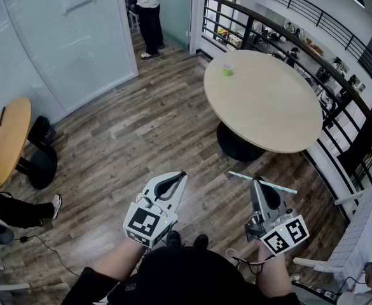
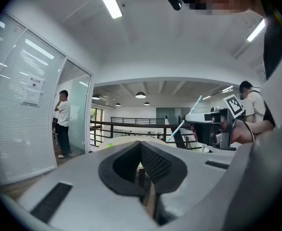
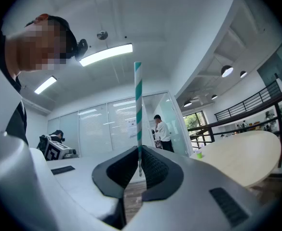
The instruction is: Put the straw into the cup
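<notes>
The right gripper's (image 3: pixel 140 163) jaws are closed on a teal-and-white striped straw (image 3: pixel 138 105), which stands upright from them in the right gripper view. The left gripper's (image 2: pixel 143 170) jaws are pressed together with nothing between them. Both grippers hang above a wooden plank floor (image 1: pixel 141 129). Well ahead stands a round, pale counter (image 1: pixel 268 110) on a dark pedestal, with a small green cup (image 1: pixel 227 69) near its far edge. A black railing (image 1: pixel 313 51) curves behind the counter. Frosted glass walls (image 1: pixel 58 40) stand to the left, and a person (image 1: pixel 149 11) stands by them.
</notes>
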